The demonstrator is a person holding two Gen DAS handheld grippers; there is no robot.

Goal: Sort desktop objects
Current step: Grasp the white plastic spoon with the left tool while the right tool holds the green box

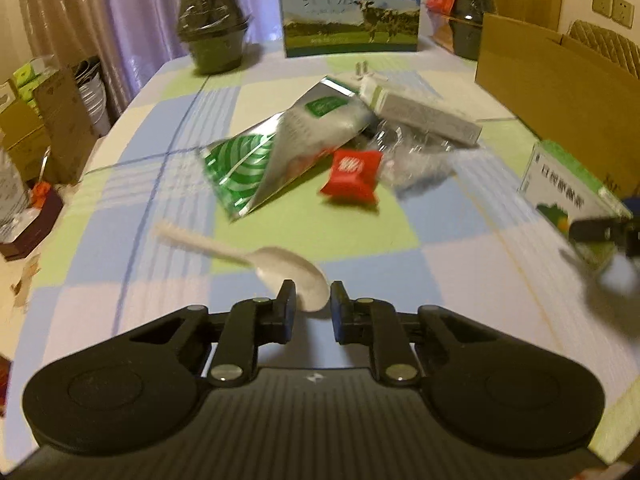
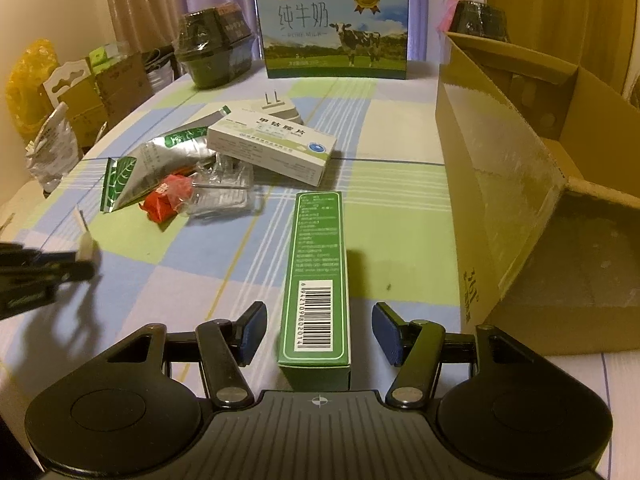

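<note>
Two narrowly parted fingers of the left gripper (image 1: 312, 300) flank the white spoon's (image 1: 296, 276) bowl near the table's (image 1: 360, 240) front edge. The right gripper (image 2: 320, 330) gapes wide around the green box's (image 2: 318, 276) barcode end, untouched.

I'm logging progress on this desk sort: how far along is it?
Little looks done: what shows of the cardboard box is bare. In hand: the left gripper closes around the white spoon; the right gripper, open, straddles the green carton. Left: foil pouch, red candy, medicine box, plug.
</note>
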